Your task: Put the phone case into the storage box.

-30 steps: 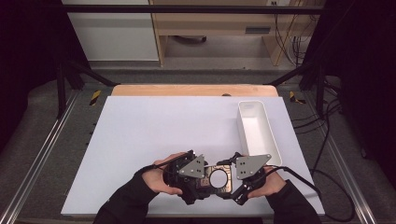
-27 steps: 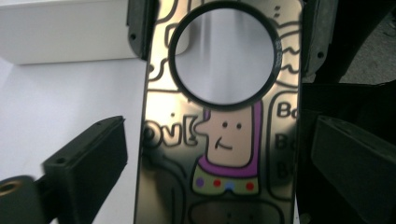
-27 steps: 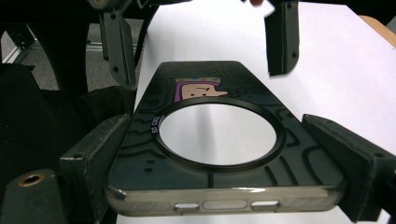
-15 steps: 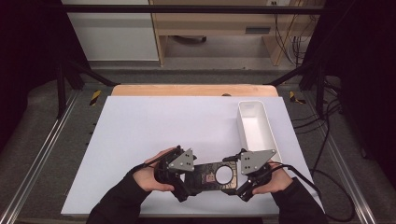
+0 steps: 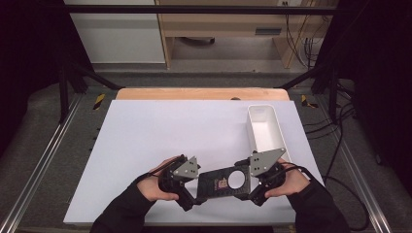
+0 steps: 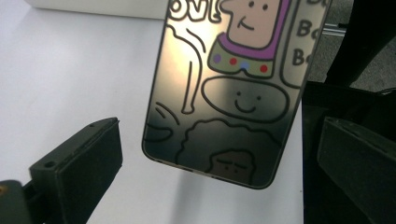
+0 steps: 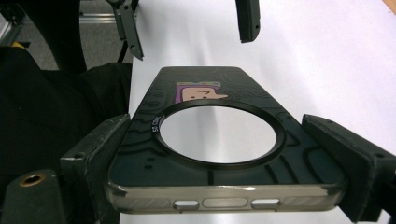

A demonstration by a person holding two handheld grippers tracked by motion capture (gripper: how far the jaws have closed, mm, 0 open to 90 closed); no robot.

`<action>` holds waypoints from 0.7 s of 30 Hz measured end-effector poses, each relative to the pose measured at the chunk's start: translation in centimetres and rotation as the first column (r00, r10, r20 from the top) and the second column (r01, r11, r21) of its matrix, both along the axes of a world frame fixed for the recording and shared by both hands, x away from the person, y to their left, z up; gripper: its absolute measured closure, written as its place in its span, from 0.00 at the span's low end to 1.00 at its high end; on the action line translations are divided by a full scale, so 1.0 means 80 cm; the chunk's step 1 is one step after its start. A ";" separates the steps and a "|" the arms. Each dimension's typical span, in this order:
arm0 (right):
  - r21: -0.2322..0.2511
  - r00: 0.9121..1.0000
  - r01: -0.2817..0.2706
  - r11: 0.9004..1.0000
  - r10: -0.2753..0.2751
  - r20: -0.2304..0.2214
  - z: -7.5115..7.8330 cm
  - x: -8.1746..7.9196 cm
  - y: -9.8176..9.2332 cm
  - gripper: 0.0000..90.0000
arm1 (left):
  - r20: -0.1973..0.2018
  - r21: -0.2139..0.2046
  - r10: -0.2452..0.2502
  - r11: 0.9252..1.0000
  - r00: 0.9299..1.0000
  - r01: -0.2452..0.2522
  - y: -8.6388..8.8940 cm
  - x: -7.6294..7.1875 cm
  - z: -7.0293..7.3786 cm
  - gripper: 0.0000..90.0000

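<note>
A dark translucent phone case (image 5: pixel 223 183) with cartoon drawings and a round ring hangs level just above the table's near edge. My right gripper (image 5: pixel 255 187) is shut on its right end. In the right gripper view both jaws press the sides of the case (image 7: pixel 210 140) at the right gripper (image 7: pixel 219 158). My left gripper (image 5: pixel 194 194) stands open at the case's left end. In the left gripper view the case (image 6: pixel 224 93) hangs between the spread jaws of the left gripper (image 6: pixel 217 158), with a gap on each side.
The white table mat (image 5: pixel 170 131) spreads out ahead of both hands. A long white bin (image 5: pixel 265 127) stands at the right, just beyond my right hand. Metal rails and cables run along the table's sides.
My left gripper has drawn back a little to the left, and more of the case shows between the two grippers. The right gripper keeps its hold.
</note>
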State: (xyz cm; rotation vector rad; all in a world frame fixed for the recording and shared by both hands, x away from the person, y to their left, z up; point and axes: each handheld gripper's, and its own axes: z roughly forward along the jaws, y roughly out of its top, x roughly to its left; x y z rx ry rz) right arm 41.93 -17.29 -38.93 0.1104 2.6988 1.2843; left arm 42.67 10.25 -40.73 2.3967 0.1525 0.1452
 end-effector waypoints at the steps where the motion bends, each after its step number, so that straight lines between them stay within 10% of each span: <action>1: -0.008 1.000 0.001 1.000 -0.001 -0.001 0.002 0.000 0.001 0.13 | -0.003 0.007 -0.002 1.000 1.000 0.002 0.000 0.000 -0.001 0.00; 21: -0.199 0.998 -0.058 0.978 0.052 -0.031 0.023 0.010 0.042 0.13 | -0.034 0.109 -0.031 0.993 0.999 0.034 -0.022 0.003 -0.020 0.00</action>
